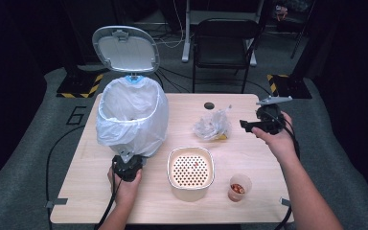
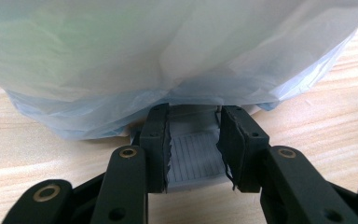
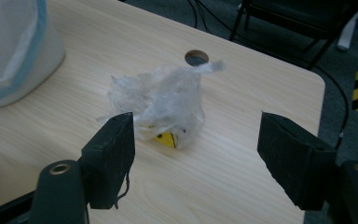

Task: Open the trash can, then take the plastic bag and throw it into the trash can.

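Note:
A white pedal bin [image 1: 132, 115] lined with a pale plastic bag stands at the table's left, its lid [image 1: 126, 49] raised. My left gripper [image 1: 127, 160] sits at the bin's base. In the left gripper view its jaws [image 2: 193, 116] are shut on the grey ribbed pedal [image 2: 193, 156], under the hanging liner [image 2: 168, 51]. A crumpled clear plastic bag [image 1: 212, 125] with something yellow inside lies at the table's middle right. My right gripper [image 1: 246, 125] hovers to the right of it, pointing left. Its jaws [image 3: 196, 125] stand open with nothing between them, the bag [image 3: 163, 102] beyond.
A white bowl with a perforated strainer insert [image 1: 190, 167] sits near the front centre. To its right stands a small cup [image 1: 239, 187] with reddish bits. A cable hole [image 1: 209, 105] is in the table's far side, and a black chair [image 1: 223, 43] stands behind.

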Available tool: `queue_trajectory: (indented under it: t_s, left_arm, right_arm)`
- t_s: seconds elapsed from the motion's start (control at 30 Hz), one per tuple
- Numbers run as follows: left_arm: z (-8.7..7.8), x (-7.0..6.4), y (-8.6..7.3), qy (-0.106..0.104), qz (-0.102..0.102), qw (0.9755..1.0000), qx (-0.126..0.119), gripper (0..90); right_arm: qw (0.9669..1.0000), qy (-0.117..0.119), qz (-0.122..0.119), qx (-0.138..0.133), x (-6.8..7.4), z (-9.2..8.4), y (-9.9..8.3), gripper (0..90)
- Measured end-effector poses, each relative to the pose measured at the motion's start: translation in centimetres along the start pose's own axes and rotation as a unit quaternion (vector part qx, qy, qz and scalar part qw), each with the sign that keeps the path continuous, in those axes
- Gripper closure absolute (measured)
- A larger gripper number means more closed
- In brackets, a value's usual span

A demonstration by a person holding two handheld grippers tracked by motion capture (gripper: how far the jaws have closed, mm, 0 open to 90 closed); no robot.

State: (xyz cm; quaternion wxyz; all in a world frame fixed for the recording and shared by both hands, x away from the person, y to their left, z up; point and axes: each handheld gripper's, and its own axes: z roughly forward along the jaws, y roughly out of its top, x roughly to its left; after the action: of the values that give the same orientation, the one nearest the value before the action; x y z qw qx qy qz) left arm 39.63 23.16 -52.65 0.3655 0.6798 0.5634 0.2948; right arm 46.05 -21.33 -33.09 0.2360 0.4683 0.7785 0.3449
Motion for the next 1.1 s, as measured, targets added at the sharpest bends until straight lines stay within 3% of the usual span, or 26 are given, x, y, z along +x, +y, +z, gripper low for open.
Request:
queue_trajectory:
  t_s: [0.17,0.27,0.43,0.63,0.9,1.1]
  left_arm:
    - [0.0,0.0,0.0,-0.001,0.0,1.0,0.001,63.5]
    - [0.0,0.1,0.0,-0.002,0.0,1.0,0.002,63.4]
    - [0.0,0.1,0.0,-0.002,0.001,1.0,0.002,63.4]
    - [0.0,0.1,0.0,-0.002,0.001,1.0,0.002,63.4]
    - [0.0,0.0,0.0,-0.001,0.001,1.0,0.002,63.5]
    - [0.0,0.0,0.0,-0.001,0.0,1.0,0.0,63.6]
  right_arm:
    - [0.9996,0.013,-0.025,-0.009,0.5,1.8,1.4,27.3]
    - [0.9997,0.017,-0.019,-0.002,0.5,3.6,1.5,27.4]
    - [0.9993,0.02,-0.03,0.012,0.6,6.6,1.6,23.9]
    - [0.9996,0.018,-0.015,0.019,0.5,9.7,1.7,17.2]
    - [0.9994,0.009,0.008,0.031,-0.2,12.7,1.0,16.1]
    - [0.9984,0.031,0.024,0.04,-0.4,14.5,0.5,8.1]
